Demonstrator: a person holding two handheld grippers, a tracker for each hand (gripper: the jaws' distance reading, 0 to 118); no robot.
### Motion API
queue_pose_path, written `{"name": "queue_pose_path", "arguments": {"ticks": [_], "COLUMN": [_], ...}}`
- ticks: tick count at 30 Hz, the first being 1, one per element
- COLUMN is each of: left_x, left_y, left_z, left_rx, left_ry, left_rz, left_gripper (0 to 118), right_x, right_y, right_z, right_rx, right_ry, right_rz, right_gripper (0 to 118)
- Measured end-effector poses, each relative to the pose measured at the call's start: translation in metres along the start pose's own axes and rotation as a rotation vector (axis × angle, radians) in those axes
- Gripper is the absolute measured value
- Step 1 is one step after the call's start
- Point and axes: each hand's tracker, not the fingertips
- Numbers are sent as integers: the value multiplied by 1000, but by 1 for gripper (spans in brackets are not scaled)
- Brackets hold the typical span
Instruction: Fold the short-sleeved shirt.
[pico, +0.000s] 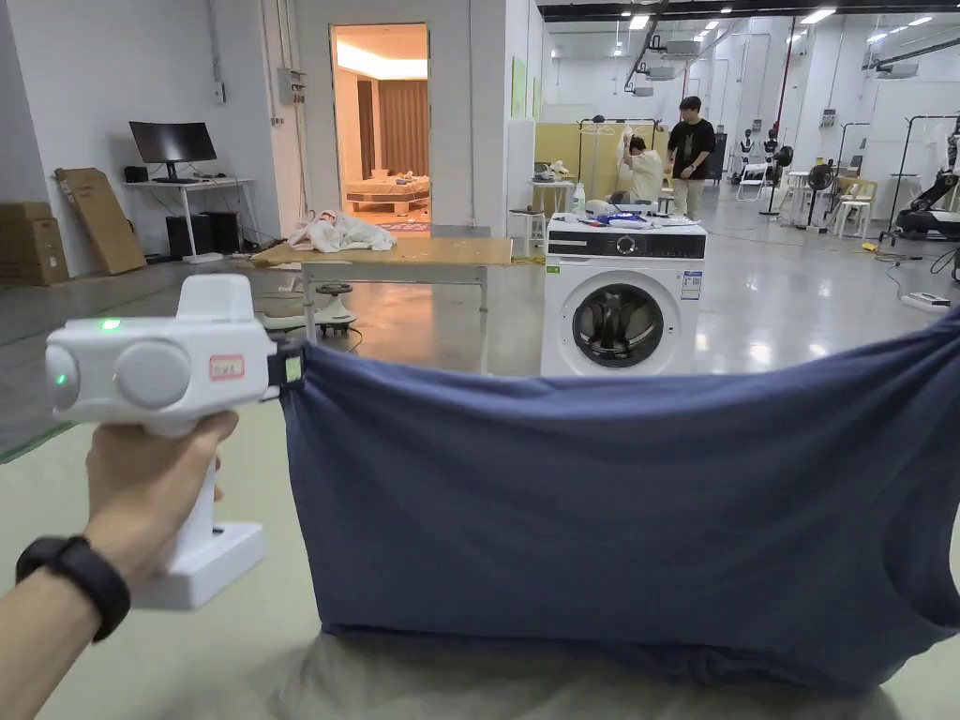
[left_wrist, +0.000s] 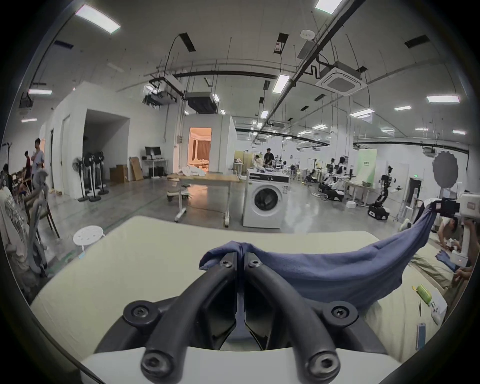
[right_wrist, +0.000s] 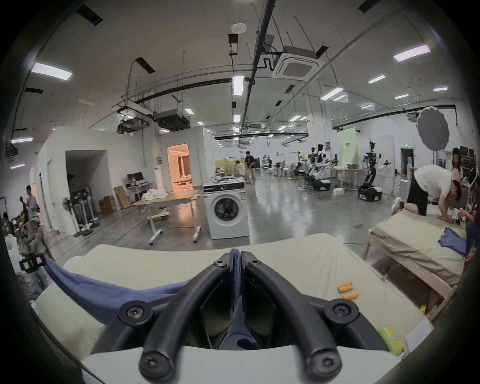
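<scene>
Head view: shirt (pico: 600, 506) hanging spread above the bed (pico: 141, 675), pinched at its top corner by left gripper (pico: 292, 367). Left gripper view: jaws pressed together on bunched cloth. Right gripper view: right gripper (right_wrist: 235, 256) pinching the other corner.

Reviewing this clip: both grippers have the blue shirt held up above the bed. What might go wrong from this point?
1. The left gripper and right gripper each pinch only a small bunch of the blue shirt; a tug might pull the cloth free.
2. The shirt's lower edge looks bunched on the bed, so laying it down may leave wrinkles.
3. The orange items on the bed may end up under the cloth.
</scene>
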Motion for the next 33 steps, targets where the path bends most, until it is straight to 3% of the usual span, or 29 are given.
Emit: {"name": "queue_pose_path", "arguments": {"ticks": [2,4,9,11,13,15,17,21,24,27,31,33], "left_x": [-1,1,0,-3,-4,-16,-18,-22,-31,-32,-34,-32], "left_y": [-28,-57,-136,-163,-192,-222,-247,-295,-324,-339,-354,-359], "left_z": [27,57,135,164,191,210,230,258,268,271,271,271], "left_rx": [11,12,5,-28,-53,-49,-77,-163,-221,-290,-320,-314], "left_ry": [-10,-26,-70,-76,-76,-92,-78,-6,-39,0,-7,18], "left_rz": [-30,-87,-60,-14,2,39,74,121,208,137,174,139], "left_gripper": [0,0,0,0,0,0,0,0,0,0,0,3], "right_x": [6,8,15,26,30,38,43,49,55,55,47,47], "right_y": [-30,-58,-133,-168,-203,-239,-267,-318,-344,-363,-385,-393], "right_z": [30,62,139,163,188,213,234,274,291,298,304,302], "right_rx": [27,1,-39,-46,-92,-121,-152,-209,-255,-308,-334,-358], "right_ry": [46,97,109,196,101,125,90,11,-54,-71,-114,-122], "right_rz": [-40,-27,-18,17,31,-23,-29,-136,-226,-249,-309,-292], "right_gripper": [3,3,3,3,3,3,3,3,3,3,3,3]}}
